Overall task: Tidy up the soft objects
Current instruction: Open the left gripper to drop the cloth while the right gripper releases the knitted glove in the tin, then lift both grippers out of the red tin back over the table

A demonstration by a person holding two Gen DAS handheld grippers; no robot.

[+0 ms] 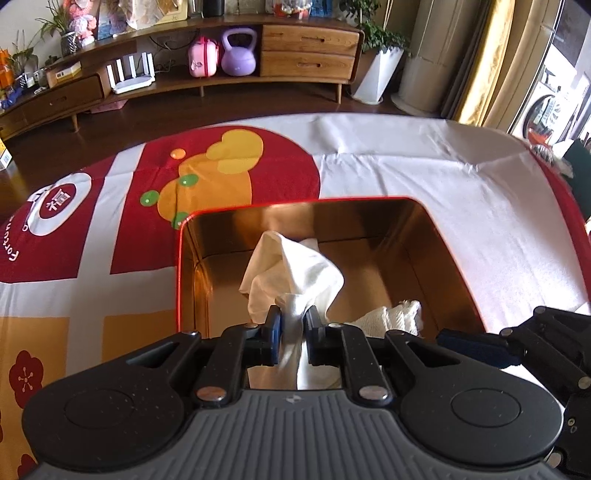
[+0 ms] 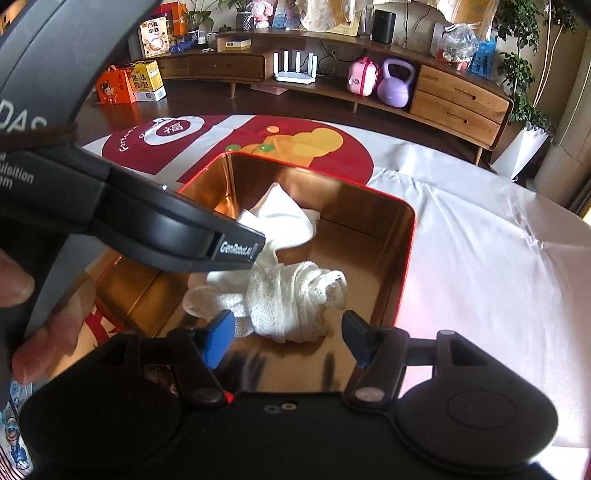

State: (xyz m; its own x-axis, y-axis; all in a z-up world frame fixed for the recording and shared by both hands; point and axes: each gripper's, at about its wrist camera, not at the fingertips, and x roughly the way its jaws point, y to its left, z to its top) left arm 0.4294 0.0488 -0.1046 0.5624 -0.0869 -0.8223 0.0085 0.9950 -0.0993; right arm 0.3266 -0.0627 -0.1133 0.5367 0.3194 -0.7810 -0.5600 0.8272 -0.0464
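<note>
Pinching a smooth white cloth (image 1: pixel 291 273) over the tin (image 1: pixel 436 236), left tongs (image 1: pixel 293 325); right tongs (image 2: pixel 288 332) gape around gauze (image 2: pixel 295 299), unpressed.

Clearly a home living room, judging by the long low wooden media cabinet (image 2: pixel 369 74) along the far wall. On its shelf: a white router (image 2: pixel 295 68), a pink toy case (image 2: pixel 364 79) and a purple kettlebell (image 2: pixel 397 85); on top, potted plants (image 1: pixel 55 29) and a dark speaker (image 2: pixel 383 26). Right of it, yellow curtains (image 1: pixel 480 62); left of it, on the dark floor, gift boxes (image 2: pixel 131 83).
</note>
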